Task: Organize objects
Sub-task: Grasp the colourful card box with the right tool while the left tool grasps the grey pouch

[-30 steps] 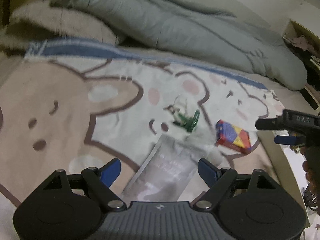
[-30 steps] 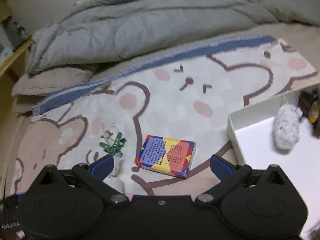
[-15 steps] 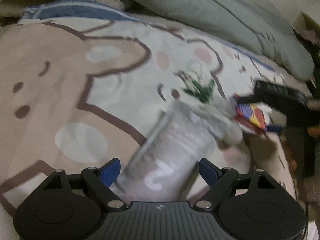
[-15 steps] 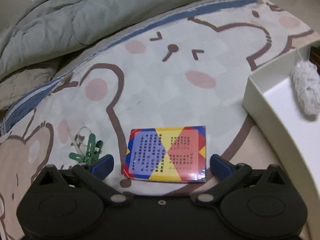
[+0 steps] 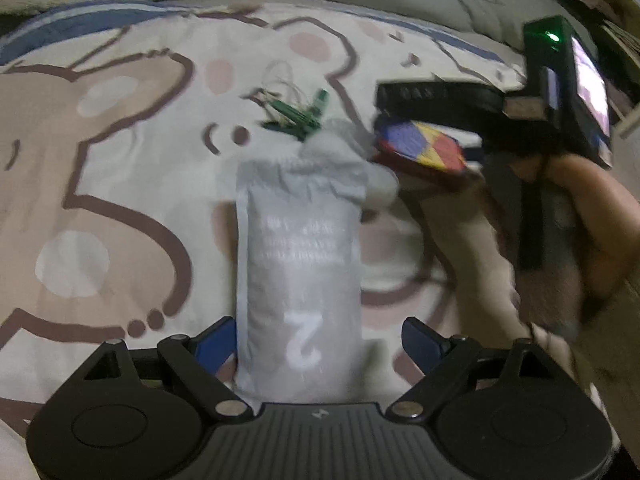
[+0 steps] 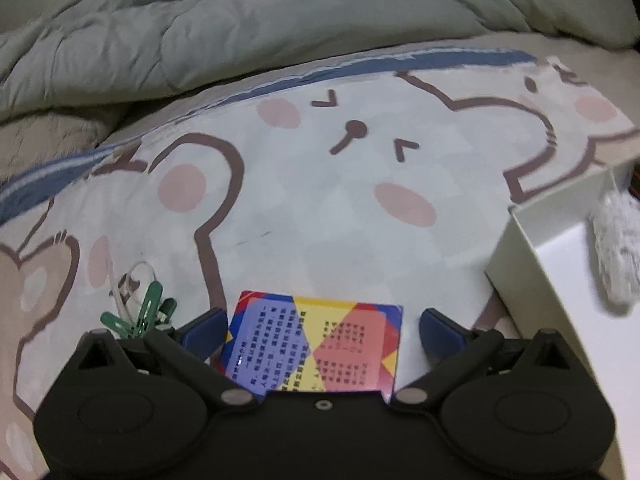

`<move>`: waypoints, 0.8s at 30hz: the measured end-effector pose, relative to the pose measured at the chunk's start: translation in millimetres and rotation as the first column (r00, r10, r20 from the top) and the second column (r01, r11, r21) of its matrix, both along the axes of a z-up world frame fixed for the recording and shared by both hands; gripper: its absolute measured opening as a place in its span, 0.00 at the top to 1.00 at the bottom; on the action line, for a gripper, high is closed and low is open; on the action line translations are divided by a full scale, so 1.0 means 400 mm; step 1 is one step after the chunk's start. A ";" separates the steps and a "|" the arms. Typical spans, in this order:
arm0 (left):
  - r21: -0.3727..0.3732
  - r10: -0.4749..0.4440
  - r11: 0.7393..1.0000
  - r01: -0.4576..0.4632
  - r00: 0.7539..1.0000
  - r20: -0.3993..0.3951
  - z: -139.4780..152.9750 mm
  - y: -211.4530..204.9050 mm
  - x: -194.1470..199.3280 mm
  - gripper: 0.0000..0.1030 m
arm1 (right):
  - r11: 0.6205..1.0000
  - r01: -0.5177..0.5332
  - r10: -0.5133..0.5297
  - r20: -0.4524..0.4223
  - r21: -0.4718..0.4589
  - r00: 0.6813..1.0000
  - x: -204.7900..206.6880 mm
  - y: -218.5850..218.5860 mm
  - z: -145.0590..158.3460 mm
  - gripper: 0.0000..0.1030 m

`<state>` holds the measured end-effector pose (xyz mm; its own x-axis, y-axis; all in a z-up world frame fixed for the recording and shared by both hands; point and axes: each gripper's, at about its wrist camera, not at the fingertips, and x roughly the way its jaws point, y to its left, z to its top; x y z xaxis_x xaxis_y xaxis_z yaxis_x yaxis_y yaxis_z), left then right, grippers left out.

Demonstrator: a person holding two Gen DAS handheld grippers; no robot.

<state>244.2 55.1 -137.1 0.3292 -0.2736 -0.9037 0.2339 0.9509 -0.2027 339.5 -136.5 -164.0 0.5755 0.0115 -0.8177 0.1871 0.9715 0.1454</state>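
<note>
A grey pouch point(image 5: 300, 276) marked "2" lies on the bear-print blanket between the open fingers of my left gripper point(image 5: 318, 338), its left edge touching the left pad. A colourful card box point(image 6: 316, 348) lies between the open fingers of my right gripper point(image 6: 322, 328); the box also shows in the left wrist view point(image 5: 420, 148), under the right gripper point(image 5: 440, 100). Green clips point(image 6: 140, 316) lie left of the box, also seen in the left wrist view point(image 5: 298, 114).
A white box point(image 6: 516, 248) stands at the right with a fluffy grey item point(image 6: 616, 256) inside. A grey duvet point(image 6: 280, 20) is bunched at the back of the bed. A person's hand point(image 5: 580, 220) holds the right gripper.
Both grippers moved forward and down. The pouch now sits between the left fingers, and the card box sits between the right fingers.
</note>
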 end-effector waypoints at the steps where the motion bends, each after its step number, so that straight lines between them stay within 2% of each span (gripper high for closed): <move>1: 0.015 0.016 1.000 -0.017 1.000 0.013 -0.002 -0.001 0.002 0.13 | 1.000 -0.017 0.017 -0.017 -0.002 1.000 0.005 0.003 -0.001 0.00; 5: 0.073 0.078 0.994 -0.082 0.995 0.057 -0.013 -0.014 0.022 0.13 | 0.994 -0.091 0.089 -0.040 -0.065 0.995 0.014 0.026 -0.008 0.01; 11: 0.063 0.085 0.994 -0.090 0.993 0.075 -0.019 -0.037 0.030 0.15 | 0.970 -0.222 0.219 -0.033 -0.099 0.975 0.004 0.030 -0.006 0.03; 17: 0.122 0.086 0.988 -0.096 0.993 0.086 -0.040 -0.067 0.031 0.19 | 0.900 -0.419 0.414 -0.067 -0.117 0.908 -0.041 0.009 0.005 0.03; 24: 0.109 0.128 0.984 -0.138 0.987 0.100 -0.034 -0.045 0.027 0.35 | 0.775 -0.617 0.605 -0.127 -0.134 0.786 -0.131 0.002 0.018 0.03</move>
<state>254.8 37.1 -150.8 0.4395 -0.1175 -0.8905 0.1165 0.9905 -0.0732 287.2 -135.7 -156.6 0.4313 0.2069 -0.8781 -0.4502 0.8929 -0.0107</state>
